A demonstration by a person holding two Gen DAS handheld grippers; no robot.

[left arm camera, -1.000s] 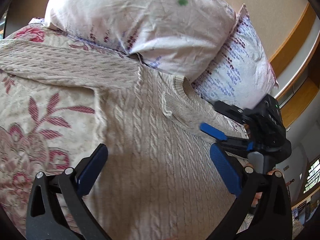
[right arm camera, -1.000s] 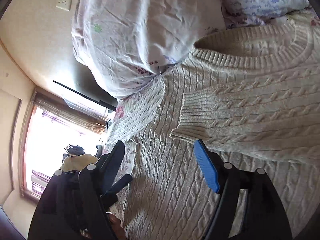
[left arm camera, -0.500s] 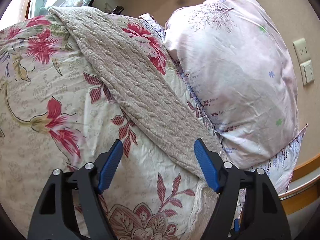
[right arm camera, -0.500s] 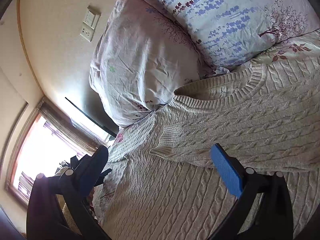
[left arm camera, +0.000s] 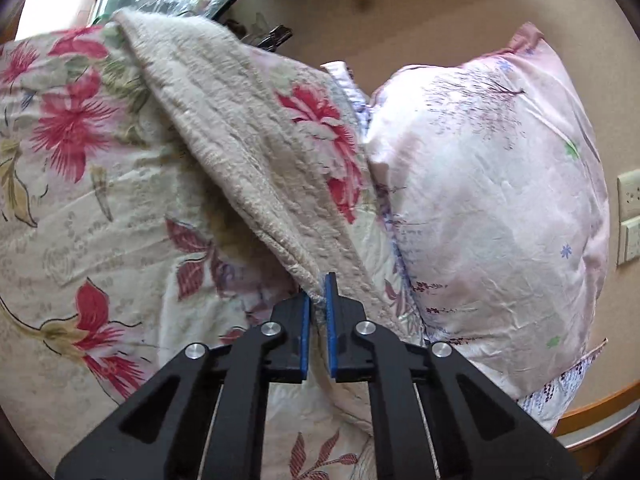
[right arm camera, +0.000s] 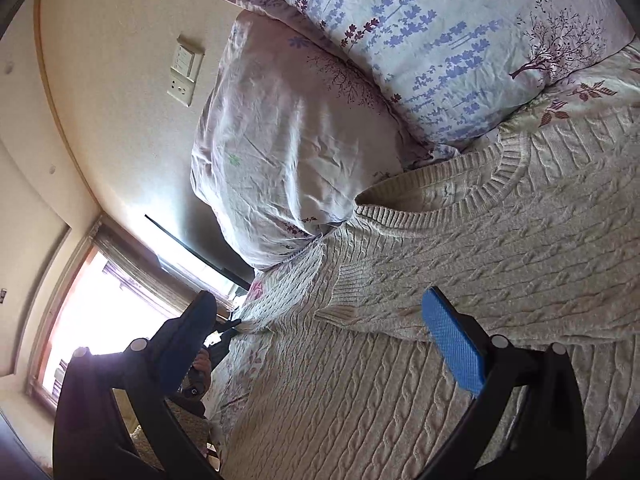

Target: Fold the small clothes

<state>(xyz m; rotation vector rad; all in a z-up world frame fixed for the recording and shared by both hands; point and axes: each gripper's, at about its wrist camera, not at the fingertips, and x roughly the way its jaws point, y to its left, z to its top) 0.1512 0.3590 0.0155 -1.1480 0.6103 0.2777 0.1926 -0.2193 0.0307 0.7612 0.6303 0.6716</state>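
Observation:
A cream cable-knit sweater (right arm camera: 460, 288) lies flat on a floral bedspread (left arm camera: 80, 208). One sleeve is folded across its chest, cuff (right arm camera: 348, 280) below the ribbed collar. The other sleeve (left arm camera: 240, 136) stretches away over the bedspread. My left gripper (left arm camera: 316, 292) is shut on that sleeve near the shoulder, lifting a ridge of knit. It also shows small in the right wrist view (right arm camera: 232, 326). My right gripper (right arm camera: 320, 336) is open and empty, just above the sweater's body, below the folded cuff.
A pale pink pillow (left arm camera: 480, 208) and a lavender-print pillow (right arm camera: 440, 40) lean against the wall at the bed's head, touching the sweater's collar. A wall socket plate (right arm camera: 186, 68) is beside them. A bright window (right arm camera: 80, 328) lies past the far bed edge.
My left gripper swung from the sweater's body out to the spread sleeve and closed on it. My right gripper pulled back a little and stayed open.

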